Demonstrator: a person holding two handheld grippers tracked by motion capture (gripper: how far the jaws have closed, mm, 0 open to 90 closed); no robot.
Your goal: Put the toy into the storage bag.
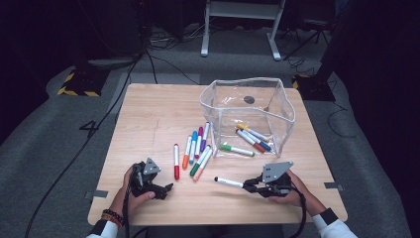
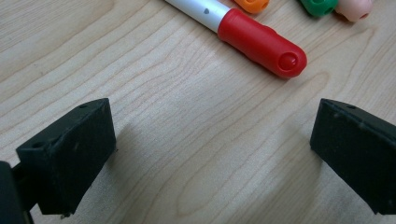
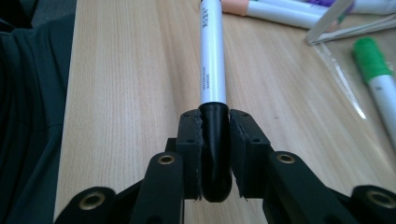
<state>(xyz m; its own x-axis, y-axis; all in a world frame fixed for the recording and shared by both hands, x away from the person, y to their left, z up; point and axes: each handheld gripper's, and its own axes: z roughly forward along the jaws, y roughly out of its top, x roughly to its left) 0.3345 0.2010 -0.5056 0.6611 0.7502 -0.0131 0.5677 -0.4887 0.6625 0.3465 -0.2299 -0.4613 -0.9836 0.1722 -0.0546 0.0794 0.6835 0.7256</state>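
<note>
Left gripper (image 1: 167, 187) rests low at the near left of the table (image 1: 148, 109), jaws standing well apart with bare wood between them. The red-capped marker (image 1: 176, 161) lies just beyond it, long axis running away from the person.

Centre: loose markers (image 1: 198, 148) lie fanned side by side, near the bag mouth.

Right gripper (image 1: 246, 185) is clamped on the cap end of the black-capped marker (image 1: 229, 182); the white barrel projects leftward, roughly level. The clear bag (image 1: 247, 116) stands beyond and slightly right, mouth facing the person, several markers already inside. Judged: the right hand is nearer; the marker must swing tip-first toward that mouth. Open table lies between; the bag's rim is the only obstruction.
</note>
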